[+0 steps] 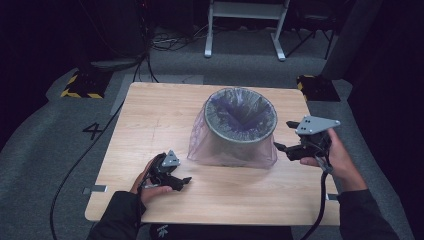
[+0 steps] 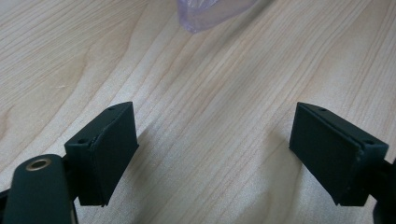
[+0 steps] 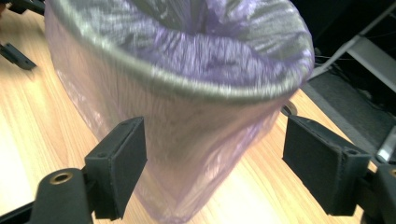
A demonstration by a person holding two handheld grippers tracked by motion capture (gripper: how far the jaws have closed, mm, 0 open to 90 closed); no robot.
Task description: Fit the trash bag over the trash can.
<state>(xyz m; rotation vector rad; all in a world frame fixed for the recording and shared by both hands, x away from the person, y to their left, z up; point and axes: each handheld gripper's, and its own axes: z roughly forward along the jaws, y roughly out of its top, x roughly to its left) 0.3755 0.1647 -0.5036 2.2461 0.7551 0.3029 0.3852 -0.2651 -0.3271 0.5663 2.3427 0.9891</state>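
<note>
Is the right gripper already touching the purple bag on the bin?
Apart. In the high view, the right gripper sits beside the purple bag with bare table between them. In the right gripper view its open jaws frame the bag without pressing it.

Bin (image 3: pixel 187 74) base cut off below

1. Lower left of the high view: the left tool (image 1: pixel 172 176) is black, topped by a small grey three-cornered plate; a black cable trails from it.
2. Right of that frame: the right tool (image 1: pixel 285 136) is black too, with a larger grey plate dotted with holes and a thick black cable.
3. The person wears dark long sleeves (image 1: pixel 117 215).
4. In both gripper views, each jaw is a black rectangular block with small screw holes; a brass-ringed hole sits at lower left.
</note>
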